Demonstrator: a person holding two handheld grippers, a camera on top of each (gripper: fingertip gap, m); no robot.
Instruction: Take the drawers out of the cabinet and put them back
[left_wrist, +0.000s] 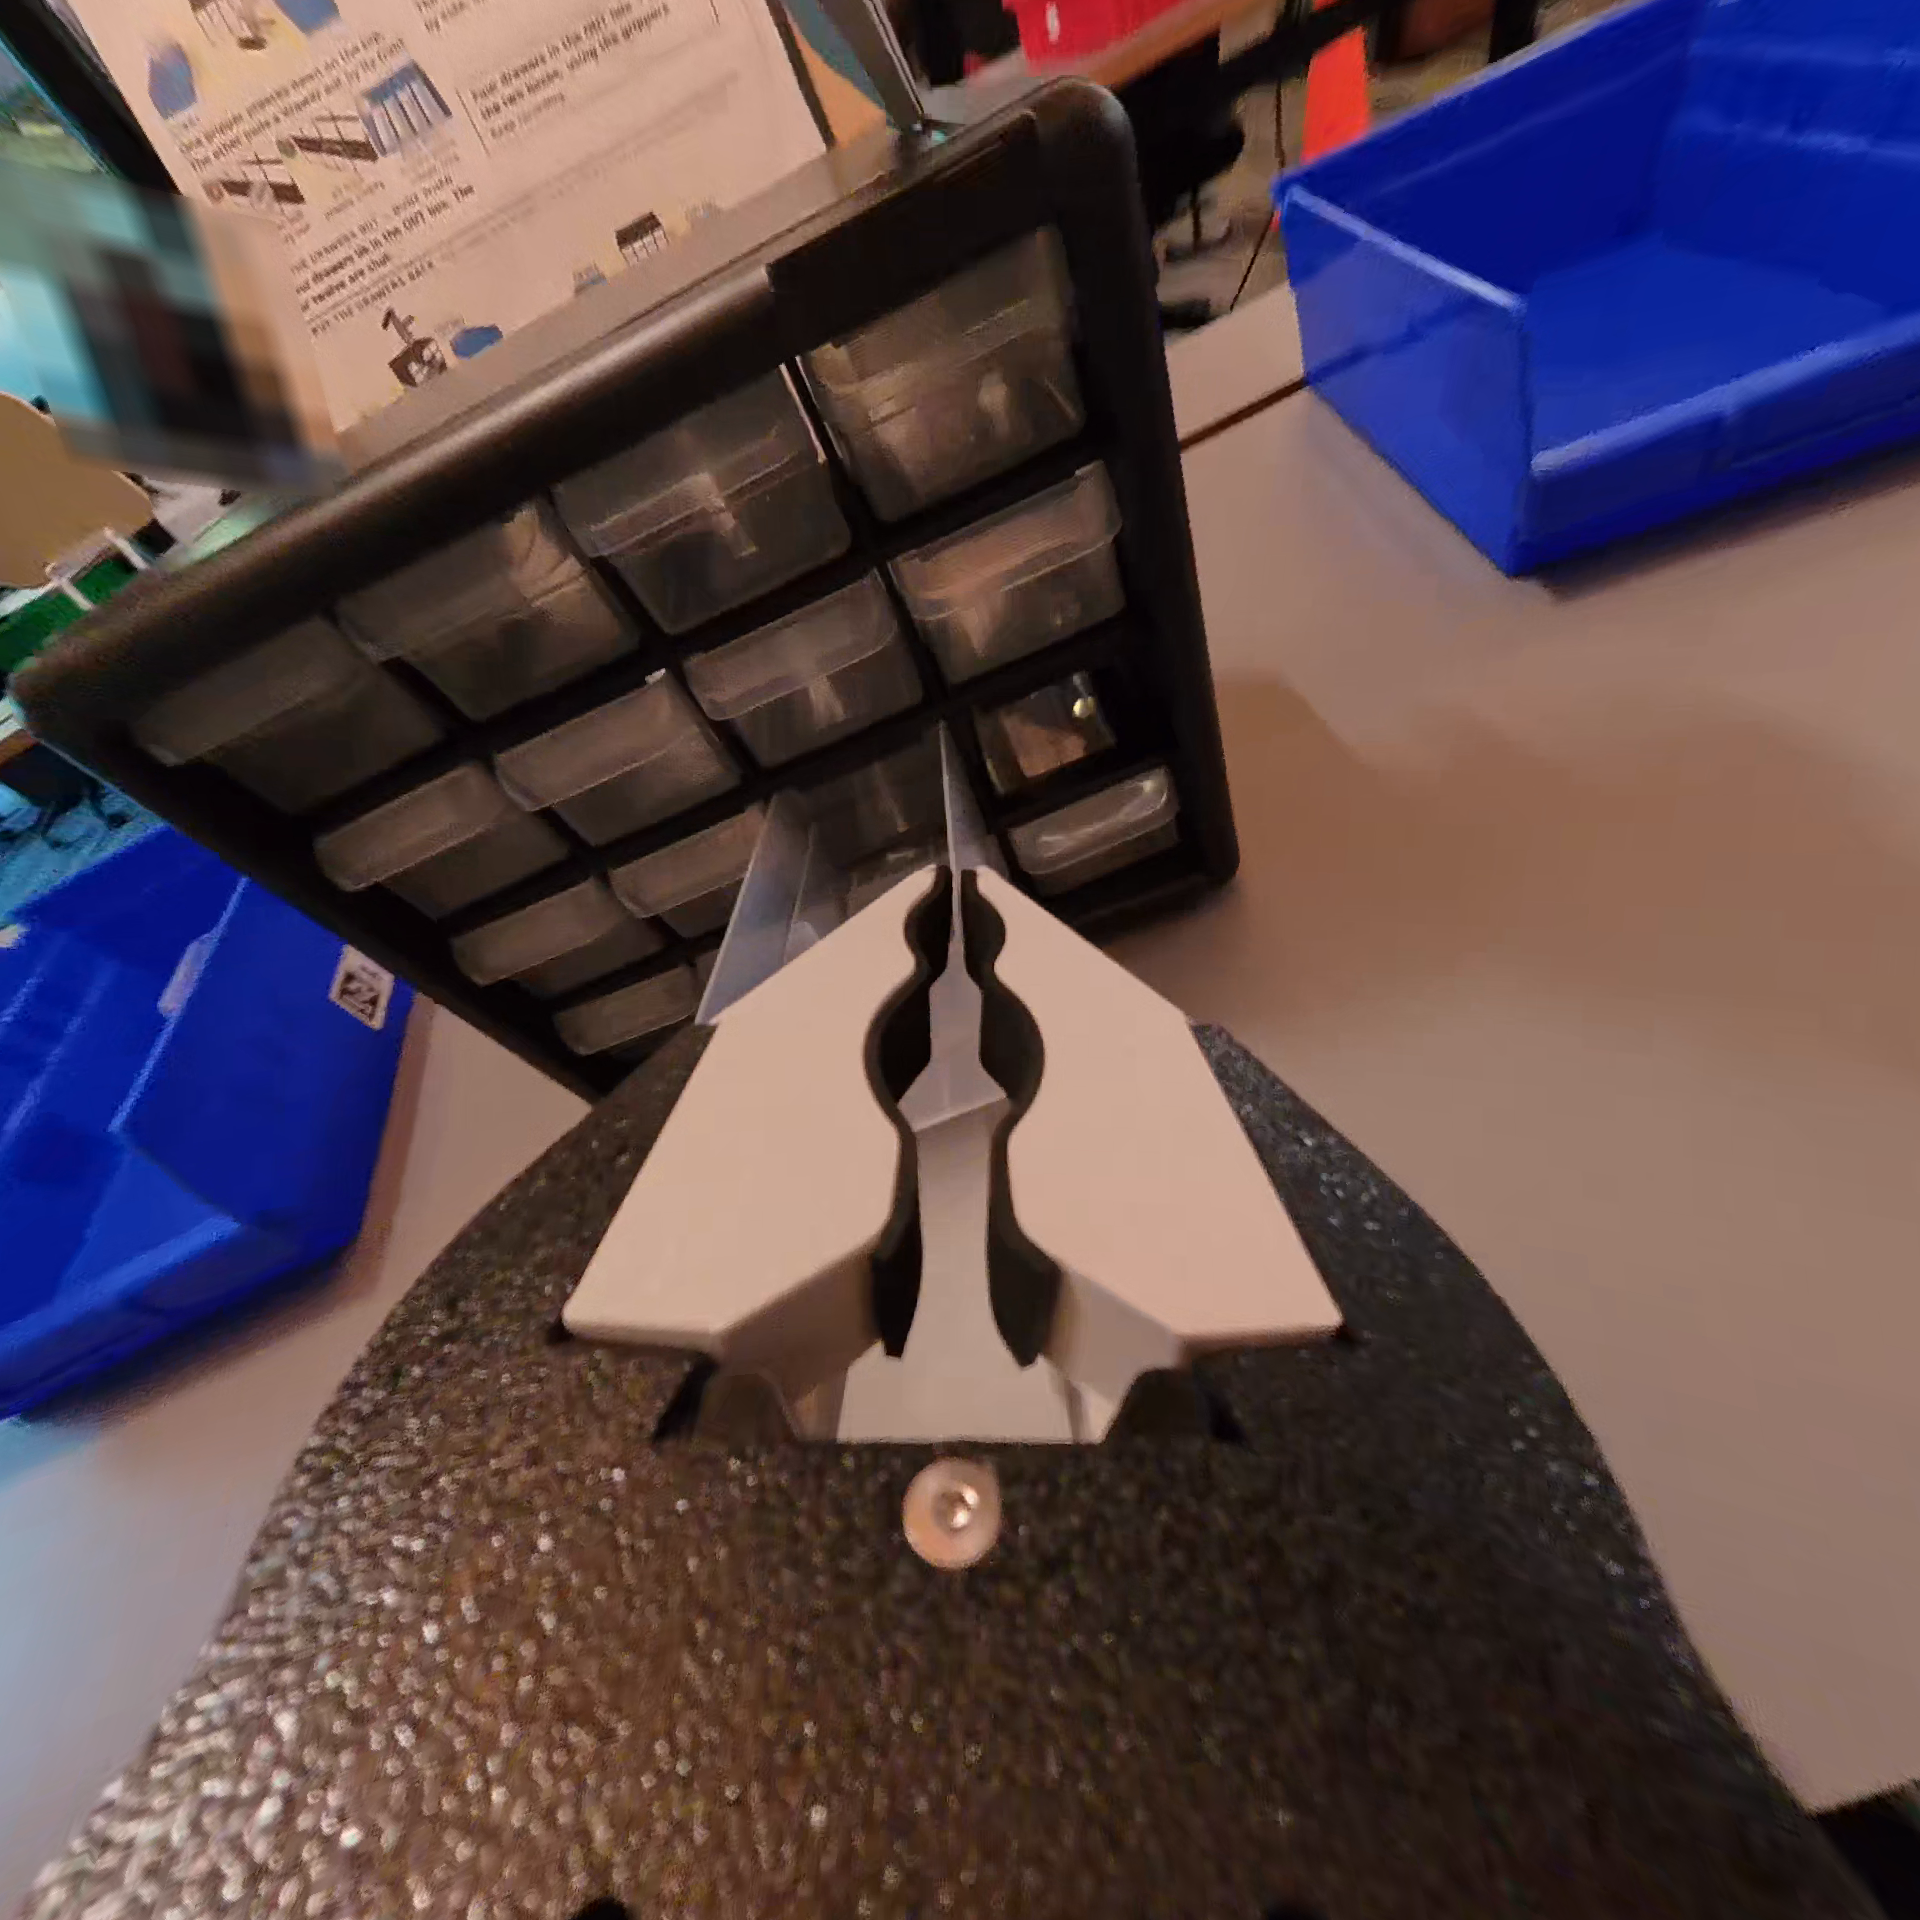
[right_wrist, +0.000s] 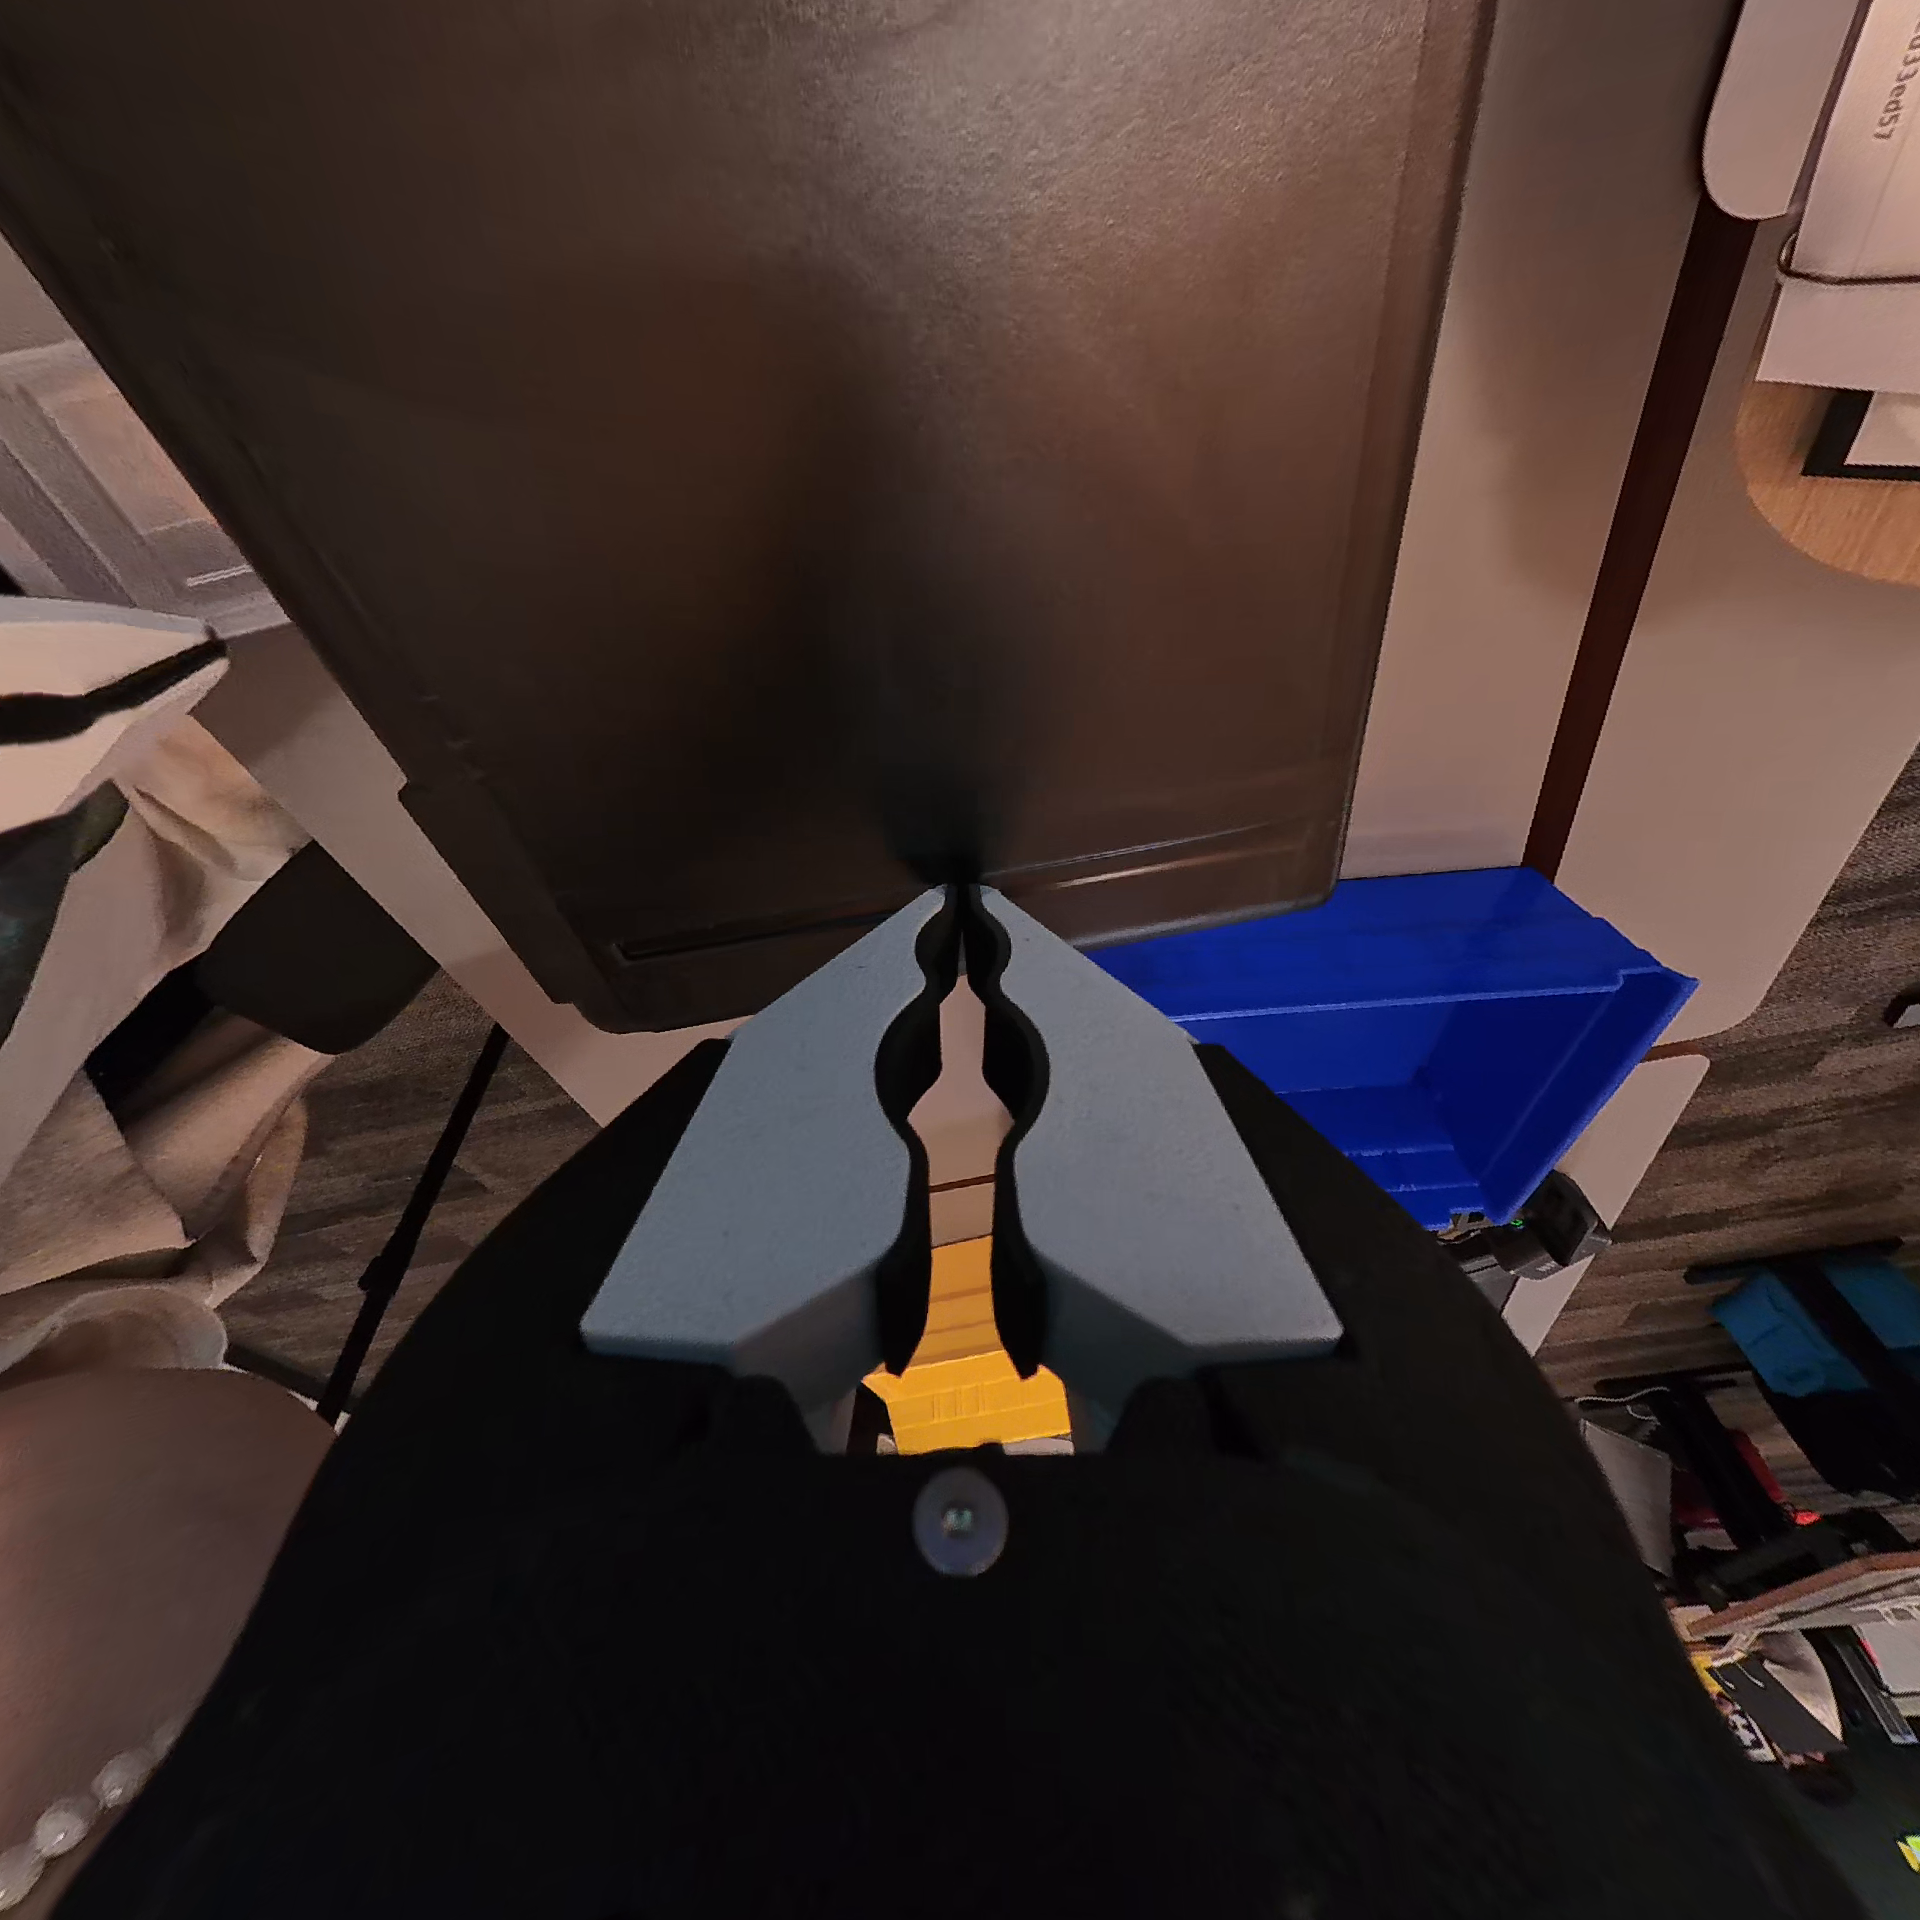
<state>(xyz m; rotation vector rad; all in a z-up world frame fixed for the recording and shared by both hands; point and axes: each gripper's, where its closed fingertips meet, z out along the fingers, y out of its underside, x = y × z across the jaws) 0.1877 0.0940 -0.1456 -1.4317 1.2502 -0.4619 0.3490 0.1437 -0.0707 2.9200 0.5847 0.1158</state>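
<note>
Your left tool (left_wrist: 954, 883) is clamped on the wall of a clear drawer (left_wrist: 831, 883) drawn partway out of the black cabinet (left_wrist: 665, 582), low on its right side. The cabinet stands on the grey counter (left_wrist: 1507, 935) between two blue bins (left_wrist: 1621, 291). In the right wrist view, your right tool (right_wrist: 958, 899) pinches the edge of the cabinet's dark panel (right_wrist: 831, 416), with a blue bin (right_wrist: 1434, 1039) below.

printed instruction sheet (left_wrist: 468, 156) behind cabinet (left_wrist: 665, 644), small sticker (left_wrist: 358, 994) on blue bin (left_wrist: 156, 1122), lettered white box (right_wrist: 1870, 114)
</note>
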